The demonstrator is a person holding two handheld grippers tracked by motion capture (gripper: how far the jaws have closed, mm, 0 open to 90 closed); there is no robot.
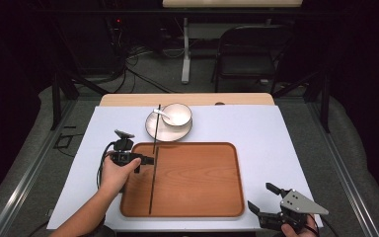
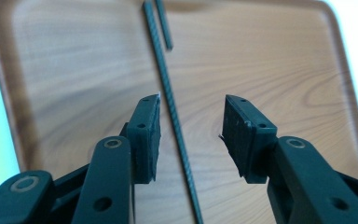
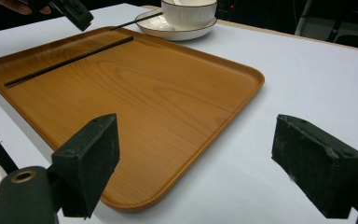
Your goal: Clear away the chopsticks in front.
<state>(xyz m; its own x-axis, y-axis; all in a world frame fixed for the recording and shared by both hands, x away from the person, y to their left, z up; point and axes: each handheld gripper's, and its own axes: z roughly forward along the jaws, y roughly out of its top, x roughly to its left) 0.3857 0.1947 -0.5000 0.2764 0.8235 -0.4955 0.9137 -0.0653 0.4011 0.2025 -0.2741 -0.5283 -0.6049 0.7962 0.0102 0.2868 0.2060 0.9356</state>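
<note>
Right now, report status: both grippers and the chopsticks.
Left gripper open, jaws astride one black chopstick on the wooden tray. Right gripper open, idle off the tray's near right corner. Second chopstick leans on the plate. Nothing in the way.

This looks like a lab or recording room rather than a home. At the top of the frame, a folding chair (image 1: pixel 249 52) and loose cables (image 1: pixel 143 54) sit on a grey floor before dark equipment. The white-covered surface (image 1: pixel 256 133) stands inside a black metal frame (image 1: pixel 61 86) with dark surroundings.
</note>
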